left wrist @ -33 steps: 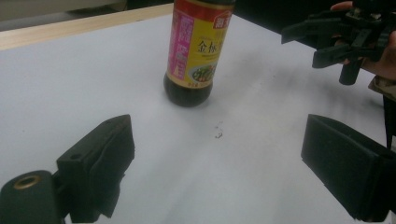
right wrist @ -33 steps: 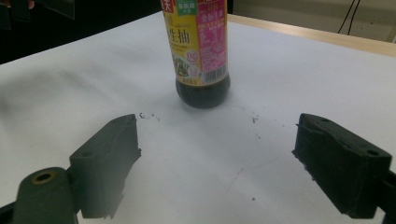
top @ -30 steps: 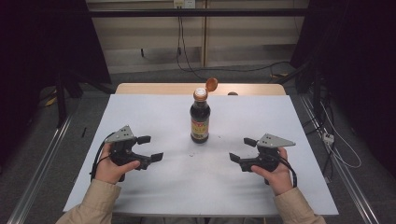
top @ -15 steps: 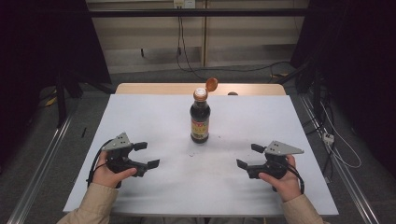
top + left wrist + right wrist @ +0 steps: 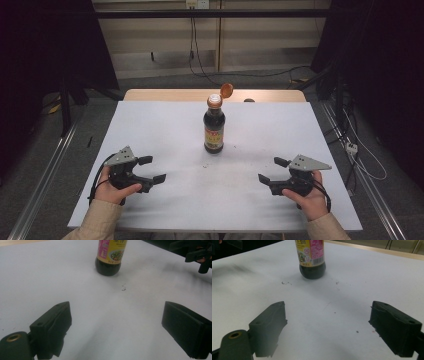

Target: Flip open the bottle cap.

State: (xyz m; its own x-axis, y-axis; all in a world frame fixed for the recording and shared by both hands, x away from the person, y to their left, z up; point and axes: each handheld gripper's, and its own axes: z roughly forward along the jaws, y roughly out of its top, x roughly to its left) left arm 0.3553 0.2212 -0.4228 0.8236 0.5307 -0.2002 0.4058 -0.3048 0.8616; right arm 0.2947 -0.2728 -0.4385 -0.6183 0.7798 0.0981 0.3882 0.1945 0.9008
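A dark sauce bottle (image 5: 214, 126) with a yellow and pink label stands upright at the middle of the white table (image 5: 165, 125). Its orange flip cap (image 5: 226, 90) is hinged open. My left gripper (image 5: 151, 169) rests near the front left, open, with nothing between its jaws. My right gripper (image 5: 271, 169) sits near the front right, also open and holding nothing. The bottle's lower half (image 5: 109, 257) appears ahead in the left gripper view, with the other gripper (image 5: 200, 255) at top right. The same bottle (image 5: 311, 258) stands ahead in the right gripper view.
The table's wooden far edge (image 5: 165, 94) borders a floor with trailing cables (image 5: 260, 74). Metal rails (image 5: 45, 175) run along both sides of the table. Small dark specks (image 5: 337, 283) dot the white surface in front of the bottle.
Both hands have drawn back toward the front edge and slightly outward, away from the bottle. The jaws stay open throughout. The bottle has not moved.
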